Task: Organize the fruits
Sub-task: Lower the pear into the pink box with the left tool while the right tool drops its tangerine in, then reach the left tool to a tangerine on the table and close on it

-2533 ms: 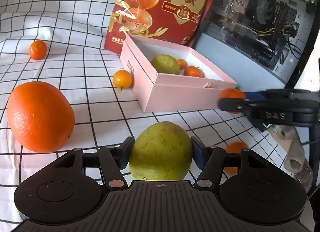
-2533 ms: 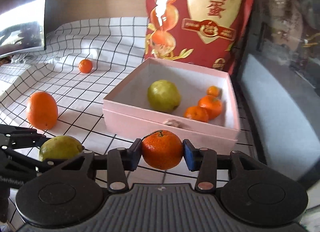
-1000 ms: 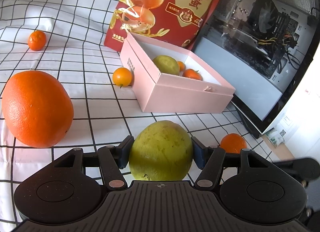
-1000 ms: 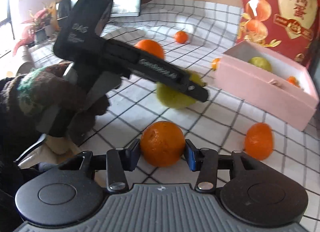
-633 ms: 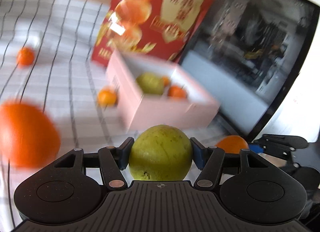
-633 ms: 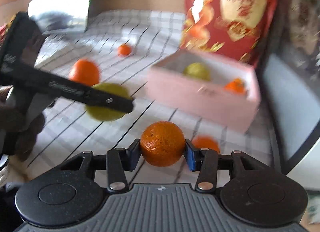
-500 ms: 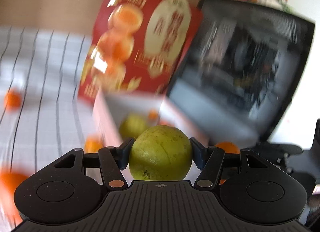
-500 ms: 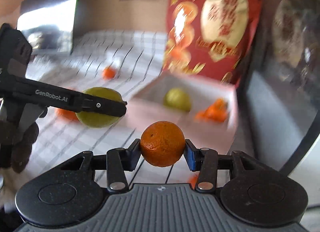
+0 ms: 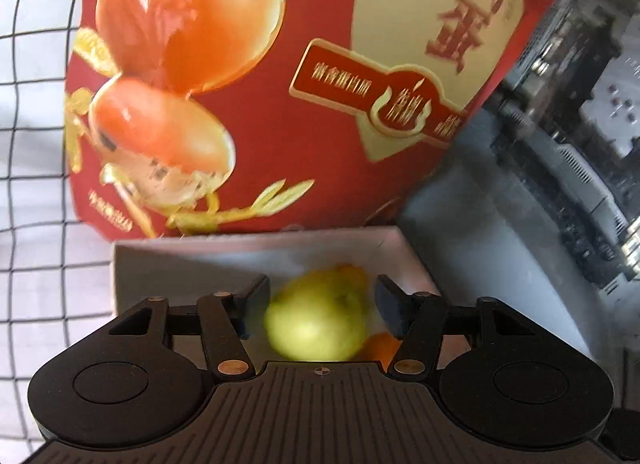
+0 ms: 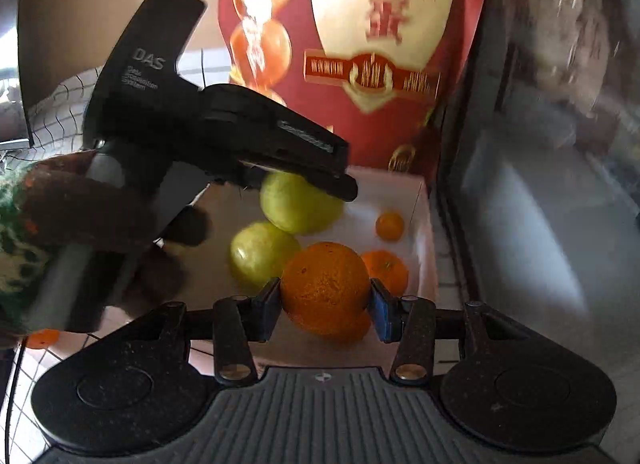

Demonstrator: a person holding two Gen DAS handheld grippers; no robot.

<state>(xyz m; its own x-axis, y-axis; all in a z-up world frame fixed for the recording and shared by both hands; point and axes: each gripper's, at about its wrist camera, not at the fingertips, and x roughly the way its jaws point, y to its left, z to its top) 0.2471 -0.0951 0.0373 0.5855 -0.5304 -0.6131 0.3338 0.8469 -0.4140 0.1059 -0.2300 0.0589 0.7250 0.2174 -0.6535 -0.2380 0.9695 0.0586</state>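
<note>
Above the pale pink cardboard box (image 10: 420, 224), the left gripper (image 9: 320, 304), jaws closing, apparently spread around the blurred yellow-green round fruit (image 9: 318, 318); the right gripper (image 10: 325, 304) pinches a dimpled orange mandarin (image 10: 325, 290). Dropped fruit could bruise those below.

A black-gridded white tablecloth (image 9: 36, 192) meets a red printed bag (image 9: 280, 84) (glossy) beside a glass-sided computer case (image 9: 568, 152).

bag (image 9: 360, 76) – glossy foil | orange (image 10: 325, 292) – pitted peel | cloth (image 9: 32, 184) – matt
</note>
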